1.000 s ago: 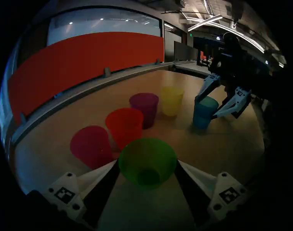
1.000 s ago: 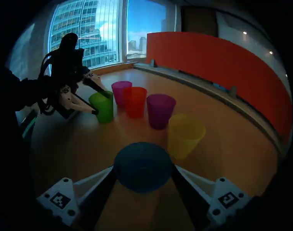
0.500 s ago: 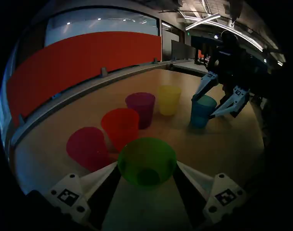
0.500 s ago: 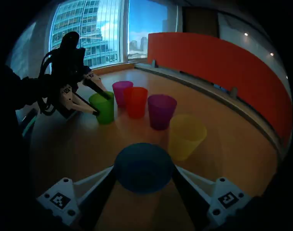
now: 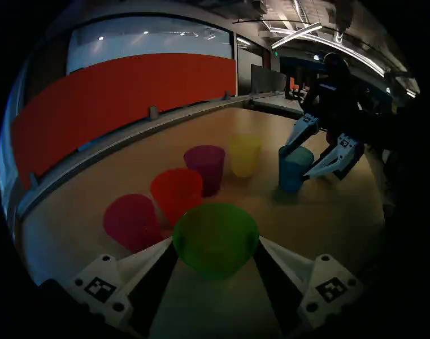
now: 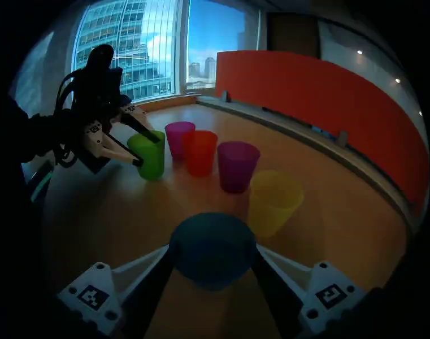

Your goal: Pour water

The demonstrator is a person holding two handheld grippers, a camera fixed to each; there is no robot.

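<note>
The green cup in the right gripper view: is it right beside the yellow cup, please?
No, the orange cup and purple cup stand between the green cup and the yellow cup.

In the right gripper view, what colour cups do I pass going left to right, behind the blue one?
green cup → pink cup → orange-red cup → purple cup → yellow cup

The right gripper [image 6: 213,255] is clamping the blue cup [image 6: 213,248] at six o'clock. At ten o'clock, the left gripper [image 6: 148,149] is gripping the green cup [image 6: 152,164].
</note>
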